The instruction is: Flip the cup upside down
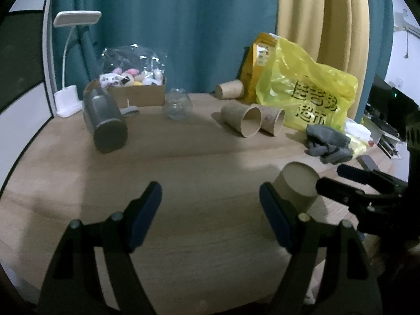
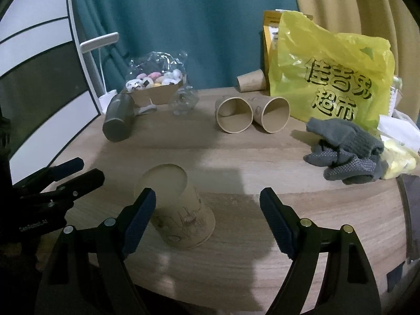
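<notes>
A brown paper cup [image 2: 178, 204] stands upside down on the wooden table [image 2: 236, 162], base up, rim on the wood. In the right wrist view it sits just right of my right gripper's left finger; my right gripper [image 2: 207, 210] is open and empty, not clamping it. In the left wrist view the same cup [image 1: 296, 186] stands just behind my left gripper's right finger. My left gripper [image 1: 210, 204] is open and empty. The right gripper's fingers [image 1: 338, 189] show beside the cup at the right.
Two paper cups [image 2: 233, 115] [image 2: 273, 114] lie on their sides mid-table, a third [image 2: 249, 80] behind. A yellow plastic bag [image 2: 330, 71], grey gloves [image 2: 346, 147], a grey flask on its side [image 2: 118, 120], a clear glass [image 2: 183, 101], a cardboard box of toys [image 2: 155, 86] and a white lamp [image 1: 68, 60] surround them.
</notes>
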The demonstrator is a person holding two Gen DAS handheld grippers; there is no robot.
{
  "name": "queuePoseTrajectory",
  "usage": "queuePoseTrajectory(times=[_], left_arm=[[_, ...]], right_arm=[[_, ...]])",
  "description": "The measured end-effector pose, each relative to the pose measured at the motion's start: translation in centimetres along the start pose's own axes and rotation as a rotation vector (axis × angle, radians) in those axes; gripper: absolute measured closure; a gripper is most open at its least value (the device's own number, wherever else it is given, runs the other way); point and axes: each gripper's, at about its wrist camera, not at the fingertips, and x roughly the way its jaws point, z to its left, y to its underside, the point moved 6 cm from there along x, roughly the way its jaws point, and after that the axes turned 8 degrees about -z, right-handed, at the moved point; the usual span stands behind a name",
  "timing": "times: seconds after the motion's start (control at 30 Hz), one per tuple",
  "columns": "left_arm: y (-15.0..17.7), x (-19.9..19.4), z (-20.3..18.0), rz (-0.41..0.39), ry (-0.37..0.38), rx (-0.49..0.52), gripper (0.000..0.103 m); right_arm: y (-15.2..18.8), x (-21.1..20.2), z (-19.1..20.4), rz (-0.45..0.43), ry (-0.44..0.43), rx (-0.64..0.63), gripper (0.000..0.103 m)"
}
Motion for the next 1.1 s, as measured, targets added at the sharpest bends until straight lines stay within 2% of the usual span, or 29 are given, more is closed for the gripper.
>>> queuePoseTrajectory(times=[1.1], left_arm=[[-0.7, -2.8, 0.9, -0.060, -0.027, -0.022, 0.025]], right_arm=[[-0.6, -2.0, 1.4, -0.017, 0.011, -0.026, 0.019]])
